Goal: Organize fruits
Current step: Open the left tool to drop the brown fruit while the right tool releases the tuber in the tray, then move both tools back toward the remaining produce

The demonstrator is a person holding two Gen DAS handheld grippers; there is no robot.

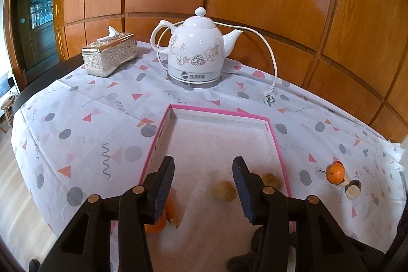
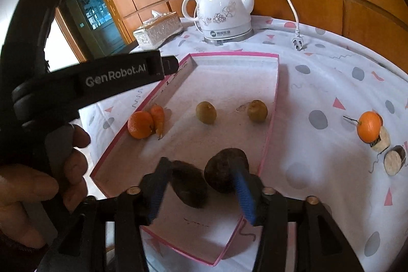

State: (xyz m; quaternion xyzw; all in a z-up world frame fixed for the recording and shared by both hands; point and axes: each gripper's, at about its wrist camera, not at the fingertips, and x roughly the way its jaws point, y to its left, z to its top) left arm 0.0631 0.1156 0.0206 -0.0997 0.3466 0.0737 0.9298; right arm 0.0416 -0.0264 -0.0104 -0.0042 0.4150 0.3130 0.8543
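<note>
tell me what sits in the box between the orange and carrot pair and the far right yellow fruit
One small yellow-green fruit lies between the orange with the carrot and the right fruit; the right wrist view shows it best.

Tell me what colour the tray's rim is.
Pink rim, clearest in the right wrist view.

Both wrist views close above, angled down over the shared pink tray point(image 1: 276, 144) point(image 2: 270, 129); kettle point(image 1: 196, 47) point(image 2: 224, 14) beyond

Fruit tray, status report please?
Both grippers open, empty. Tray holds six fruits. Orange still outside on cloth. Nothing blocking.
</note>
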